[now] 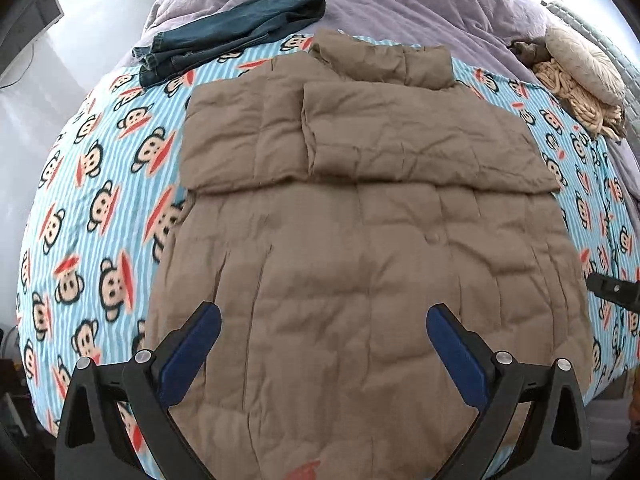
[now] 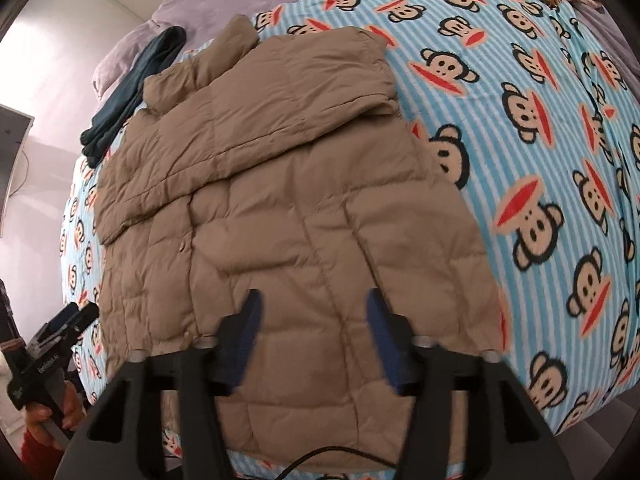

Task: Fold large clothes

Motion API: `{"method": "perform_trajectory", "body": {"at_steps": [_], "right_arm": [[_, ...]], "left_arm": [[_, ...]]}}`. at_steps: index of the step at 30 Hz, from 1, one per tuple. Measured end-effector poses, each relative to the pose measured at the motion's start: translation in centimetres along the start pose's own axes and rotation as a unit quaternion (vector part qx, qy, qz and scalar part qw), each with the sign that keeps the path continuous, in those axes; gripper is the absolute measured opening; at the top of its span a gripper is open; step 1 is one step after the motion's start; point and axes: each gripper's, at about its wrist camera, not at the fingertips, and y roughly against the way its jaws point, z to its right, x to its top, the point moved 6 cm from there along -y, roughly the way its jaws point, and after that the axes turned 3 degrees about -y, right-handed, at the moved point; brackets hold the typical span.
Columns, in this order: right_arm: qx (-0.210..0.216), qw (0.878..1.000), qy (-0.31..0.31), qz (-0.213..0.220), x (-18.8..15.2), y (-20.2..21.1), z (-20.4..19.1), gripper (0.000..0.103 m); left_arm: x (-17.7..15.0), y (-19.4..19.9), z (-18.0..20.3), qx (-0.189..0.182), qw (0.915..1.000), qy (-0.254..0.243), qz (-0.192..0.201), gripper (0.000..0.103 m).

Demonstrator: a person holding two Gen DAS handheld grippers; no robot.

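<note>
Left wrist view, left to right: monkey-print sheet (image 1: 92, 184), dark jeans (image 1: 224, 36) upper left, tan puffer jacket (image 1: 360, 240) flat at frame centre with sleeves folded across the chest — left gripper (image 1: 324, 328) over its hem, jaws wide apart, nothing between them. Right wrist view: right gripper (image 2: 314, 320) above the same hem, jaws apart, empty — the sheet fills the frame's right side.
</note>
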Motion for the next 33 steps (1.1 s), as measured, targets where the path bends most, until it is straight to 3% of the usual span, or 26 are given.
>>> {"method": "perform_trajectory", "body": {"at_steps": [1,6,7,8,17,24,28,33], "right_arm": [[0.002,1.000,-0.001,0.001,-0.3,0.1,-0.1,0.082],[0.007,1.000,-0.007,-0.001,-1.9,0.4,-0.1,0.089],[0.007,1.000,-0.007,-0.003,-2.2,0.4,0.0,0.100],[0.006,1.000,-0.009,-0.002,-2.5,0.4,0.2,0.103],[0.021,0.996,-0.071,-0.046,-5.9,-0.5,3.2,0.103],[0.077,0.981,-0.166,-0.072,-8.4,-0.8,7.0,0.103],[0.106,0.964,-0.233,-0.074,-10.5,-0.8,9.9,0.103],[0.127,0.945,-0.293,-0.077,-12.9,-0.9,12.6,0.103]], "left_arm": [[-0.6,0.0,0.0,-0.001,1.0000,0.000,-0.005,0.103],[-3.1,-0.4,-0.3,-0.002,0.9994,0.010,-0.034,0.103],[-3.6,-0.5,-0.4,0.000,0.9991,0.011,-0.040,0.103],[-4.1,-0.5,-0.5,0.005,0.9989,0.011,-0.045,0.103],[-8.1,-1.2,-3.2,0.025,0.9956,0.040,-0.081,0.103],[-10.8,-1.4,-4.9,-0.031,0.9897,0.087,-0.109,0.103],[-12.6,-0.9,-6.7,-0.057,0.9861,0.111,-0.110,0.103],[-15.5,-0.5,-8.9,-0.113,0.9703,0.172,-0.128,0.103]]}}
